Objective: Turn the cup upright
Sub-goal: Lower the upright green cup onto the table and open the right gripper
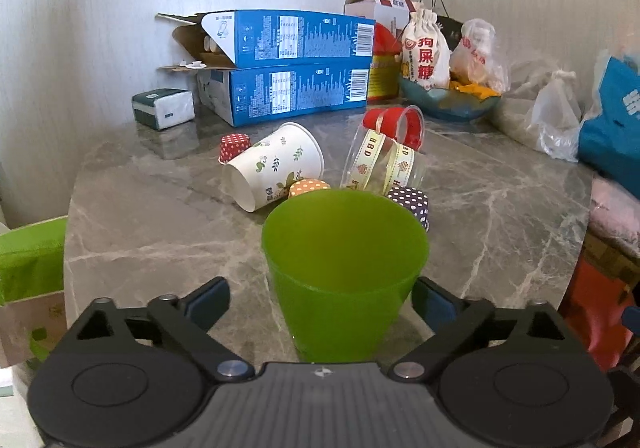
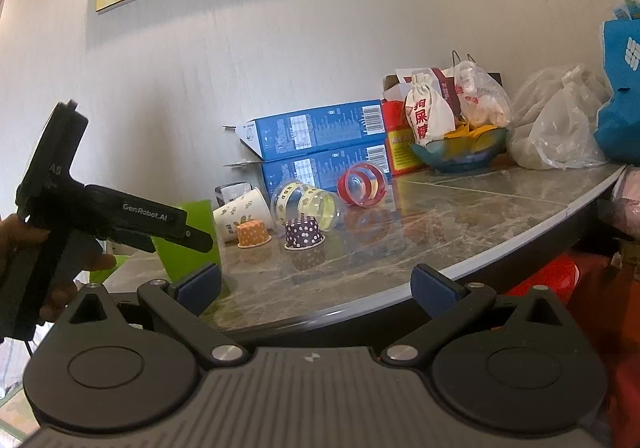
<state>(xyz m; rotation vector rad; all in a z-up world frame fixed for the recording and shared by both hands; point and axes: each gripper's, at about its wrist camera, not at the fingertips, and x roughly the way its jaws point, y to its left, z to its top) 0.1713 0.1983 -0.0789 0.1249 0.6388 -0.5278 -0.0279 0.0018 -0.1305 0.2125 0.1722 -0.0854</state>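
Observation:
A green plastic cup (image 1: 344,268) stands upright, mouth up, on the grey marble table (image 1: 152,232), between the fingers of my left gripper (image 1: 320,300). The jaws are wide apart and the pads do not touch the cup. The cup also shows in the right wrist view (image 2: 192,244), partly behind the left gripper's body. A white paper cup with leaf print (image 1: 272,168) lies on its side. A clear cup with ribbon (image 1: 384,160) lies tipped beside it. My right gripper (image 2: 316,284) is open and empty, off the table's front edge.
Small dotted cupcake liners: red (image 1: 234,144), orange (image 1: 308,186), purple (image 1: 412,202). Two stacked blue boxes (image 1: 296,64), a tissue pack (image 1: 164,108), a bowl with snack bags (image 1: 448,96) and plastic bags (image 1: 556,116) stand along the back and right.

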